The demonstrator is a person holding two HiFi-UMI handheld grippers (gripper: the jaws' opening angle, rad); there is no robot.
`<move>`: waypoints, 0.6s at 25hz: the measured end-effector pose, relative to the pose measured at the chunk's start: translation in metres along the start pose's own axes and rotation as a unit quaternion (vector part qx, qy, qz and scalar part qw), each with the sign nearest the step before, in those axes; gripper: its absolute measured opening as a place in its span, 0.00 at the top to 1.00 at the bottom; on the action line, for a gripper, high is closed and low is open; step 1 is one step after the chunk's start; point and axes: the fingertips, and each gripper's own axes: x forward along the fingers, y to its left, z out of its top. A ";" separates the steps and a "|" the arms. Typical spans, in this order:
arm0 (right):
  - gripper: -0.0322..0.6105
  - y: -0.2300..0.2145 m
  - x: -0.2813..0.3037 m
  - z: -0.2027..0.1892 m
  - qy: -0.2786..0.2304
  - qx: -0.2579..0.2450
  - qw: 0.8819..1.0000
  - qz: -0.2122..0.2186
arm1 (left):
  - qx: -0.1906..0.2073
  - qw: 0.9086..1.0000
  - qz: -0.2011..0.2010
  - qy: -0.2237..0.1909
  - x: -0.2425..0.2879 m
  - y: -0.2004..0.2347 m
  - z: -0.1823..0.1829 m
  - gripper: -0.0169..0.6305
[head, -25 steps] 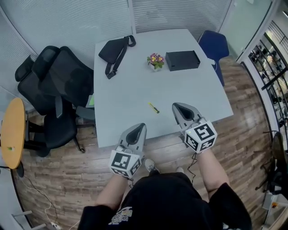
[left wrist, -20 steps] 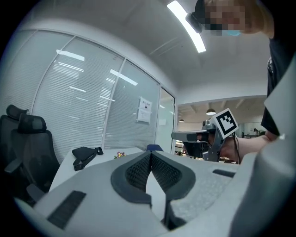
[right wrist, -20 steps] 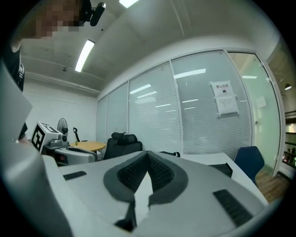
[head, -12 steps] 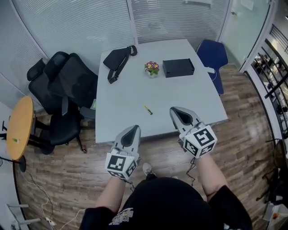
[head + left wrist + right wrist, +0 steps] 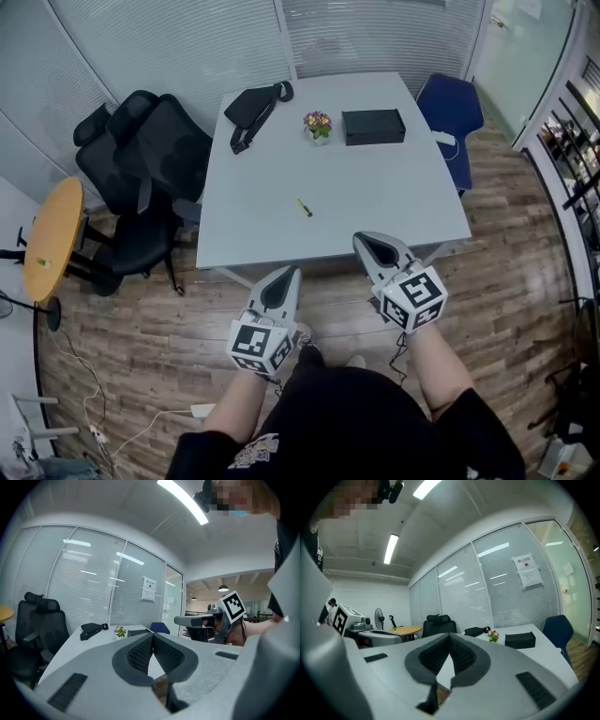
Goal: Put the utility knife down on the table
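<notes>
Table (image 5: 375, 202) farther off now, utility knife (image 5: 303, 207) on it; left gripper (image 5: 289, 273), right gripper (image 5: 362, 240): fingers (image 5: 138, 654) together.

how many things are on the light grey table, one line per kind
black strap bag: 1
small pot of flowers: 1
black rectangular box: 1
yellow utility knife: 1
total: 4
small white item at the far right edge: too small to tell, not counted
</notes>
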 end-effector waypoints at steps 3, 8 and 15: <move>0.95 0.007 -0.012 -0.007 0.003 0.002 1.000 0.007 | -0.002 1.000 0.002 0.004 -0.007 -0.015 -0.006 0.97; 0.95 0.016 -0.024 -0.014 0.007 0.002 1.000 0.015 | -0.006 1.000 0.003 0.004 -0.014 -0.029 -0.013 0.97; 0.95 0.020 -0.037 -0.017 0.010 0.001 1.000 0.019 | -0.006 1.000 0.005 -0.001 -0.020 -0.040 -0.016 0.97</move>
